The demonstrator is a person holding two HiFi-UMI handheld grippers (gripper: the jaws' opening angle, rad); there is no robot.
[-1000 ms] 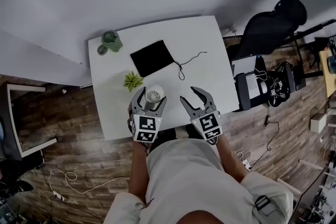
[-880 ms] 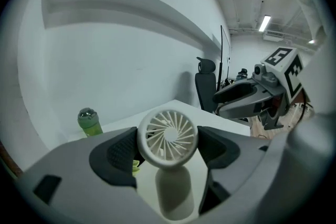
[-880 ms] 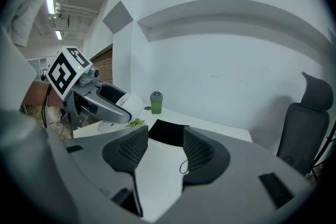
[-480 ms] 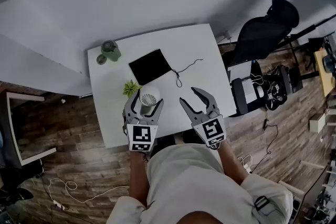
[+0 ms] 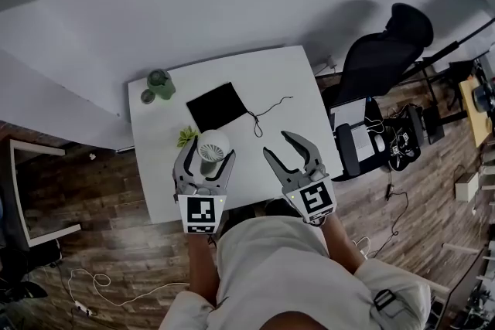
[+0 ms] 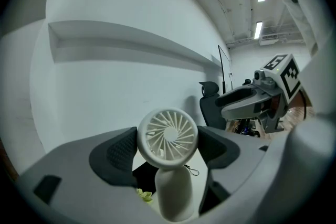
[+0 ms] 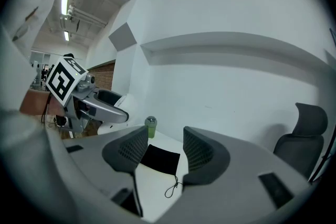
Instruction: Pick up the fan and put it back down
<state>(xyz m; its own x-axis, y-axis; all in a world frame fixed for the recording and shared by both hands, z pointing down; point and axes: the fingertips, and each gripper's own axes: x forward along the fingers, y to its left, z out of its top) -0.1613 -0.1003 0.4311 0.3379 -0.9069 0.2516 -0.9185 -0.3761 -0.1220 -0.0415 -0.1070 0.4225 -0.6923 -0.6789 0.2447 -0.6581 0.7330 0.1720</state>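
The small white handheld fan (image 5: 213, 144) hangs in the air above the white table (image 5: 298, 85), with my left gripper (image 5: 207, 155) shut on it. In the left gripper view the fan (image 6: 168, 136) stands upright with its round grille facing the camera, and the dark pads press its head from both sides; the left gripper (image 6: 168, 148) points roughly level. To the right, my right gripper (image 5: 278, 144) is open with nothing between its fingers, at about the same height. In its own view the right gripper (image 7: 164, 149) looks over the table.
A black pouch (image 5: 216, 106) with a thin cord (image 5: 267, 110) lies mid-table. A green bottle (image 5: 161, 83) and its lid (image 5: 147, 96) stand at the far left corner. A small green paper plant (image 5: 186, 137) sits under the fan. A black office chair (image 5: 379, 50) stands right of the table.
Both grippers have risen away from the table, the left one carrying the fan up with it. The right gripper stays open and empty.
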